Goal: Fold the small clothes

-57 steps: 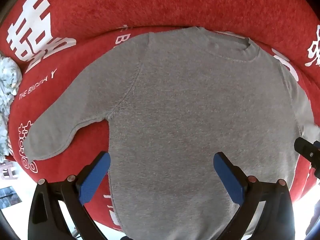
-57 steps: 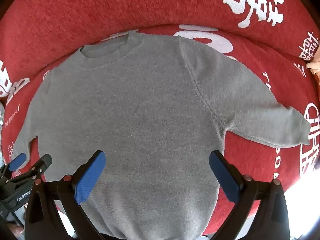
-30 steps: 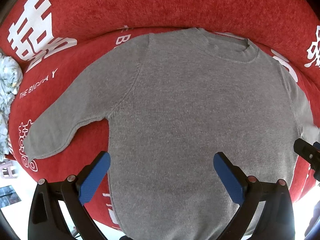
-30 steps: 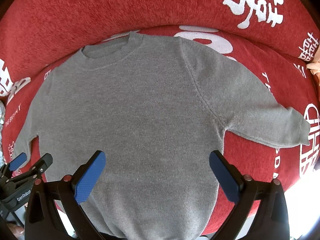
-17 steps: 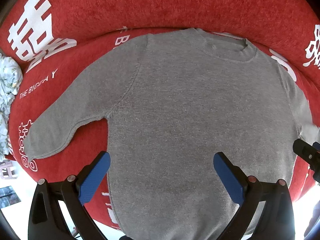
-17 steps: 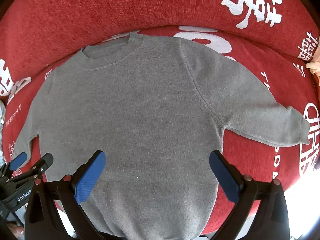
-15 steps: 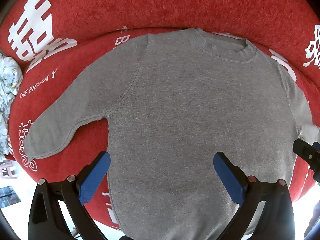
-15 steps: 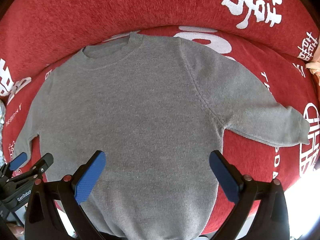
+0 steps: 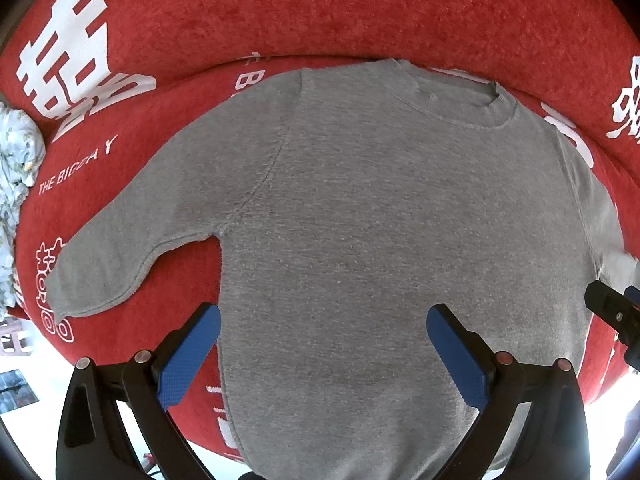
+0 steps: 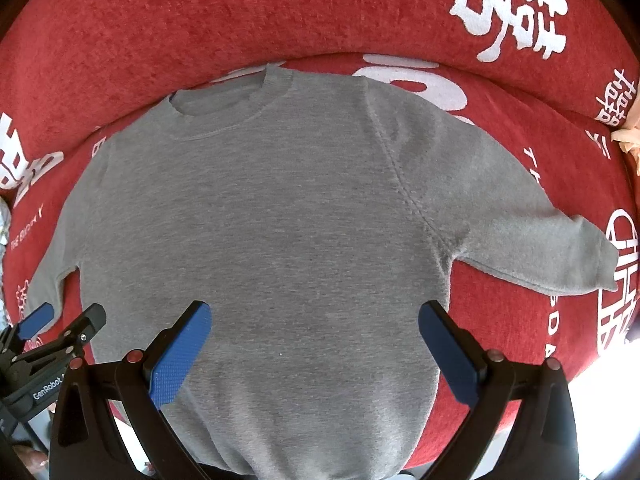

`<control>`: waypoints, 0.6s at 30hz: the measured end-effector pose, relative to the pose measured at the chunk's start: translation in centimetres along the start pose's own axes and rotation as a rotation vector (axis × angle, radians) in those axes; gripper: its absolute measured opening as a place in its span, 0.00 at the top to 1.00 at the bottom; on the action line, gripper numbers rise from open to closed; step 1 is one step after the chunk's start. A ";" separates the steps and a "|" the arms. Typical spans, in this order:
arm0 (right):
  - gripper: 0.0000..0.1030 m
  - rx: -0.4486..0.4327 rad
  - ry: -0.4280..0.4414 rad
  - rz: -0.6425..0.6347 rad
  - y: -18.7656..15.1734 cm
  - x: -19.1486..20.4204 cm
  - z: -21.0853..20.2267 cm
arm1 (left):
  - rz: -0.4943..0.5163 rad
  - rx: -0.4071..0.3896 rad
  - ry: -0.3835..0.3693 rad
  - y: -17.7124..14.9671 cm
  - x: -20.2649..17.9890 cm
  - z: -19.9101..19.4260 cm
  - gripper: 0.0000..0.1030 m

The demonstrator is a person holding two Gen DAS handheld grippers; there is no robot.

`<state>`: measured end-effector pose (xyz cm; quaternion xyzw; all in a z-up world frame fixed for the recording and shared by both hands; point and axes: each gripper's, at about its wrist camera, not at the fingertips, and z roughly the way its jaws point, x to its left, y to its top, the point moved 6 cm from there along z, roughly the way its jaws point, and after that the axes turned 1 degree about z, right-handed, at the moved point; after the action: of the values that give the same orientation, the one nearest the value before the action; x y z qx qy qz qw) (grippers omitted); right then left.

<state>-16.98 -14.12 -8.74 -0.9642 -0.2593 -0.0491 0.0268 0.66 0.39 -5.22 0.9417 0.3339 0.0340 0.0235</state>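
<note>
Two grippers, left gripper (image 9: 323, 344) and right gripper (image 10: 315, 340), each with two blue pads spread apart, empty, above hem of one grey sweater (image 10: 260, 232), flat, both sleeves out, on one red cushion (image 10: 200, 20)

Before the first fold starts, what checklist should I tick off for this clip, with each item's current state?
1. Sweater lies flat, front up, on the red cover: ok.
2. Both sleeves spread out, not tucked: left sleeve ok, right sleeve ok.
3. Left gripper open, holding nothing: ok.
4. Right gripper open, holding nothing: ok.
5. Hem fully on the cover: not ok, it drapes over the near edge.
6. Nothing lying on the sweater: ok.
</note>
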 end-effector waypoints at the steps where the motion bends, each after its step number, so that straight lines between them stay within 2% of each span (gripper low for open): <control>1: 0.00 0.000 -0.001 -0.001 0.0 0.0 0.0 | -0.001 0.003 0.003 0.0 0.1 0.0 0.00; 10: 0.00 -0.002 -0.012 -0.013 -0.1 0.5 -0.1 | -0.013 -0.019 0.030 0.1 0.8 0.1 0.00; 18: 0.00 -0.009 -0.018 -0.023 -0.3 1.0 -0.1 | -0.026 -0.014 0.023 -0.1 1.5 0.3 0.00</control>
<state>-16.28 -13.42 -8.49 -0.9617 -0.2703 -0.0418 0.0196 1.76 1.46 -5.45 0.9367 0.3459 0.0466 0.0265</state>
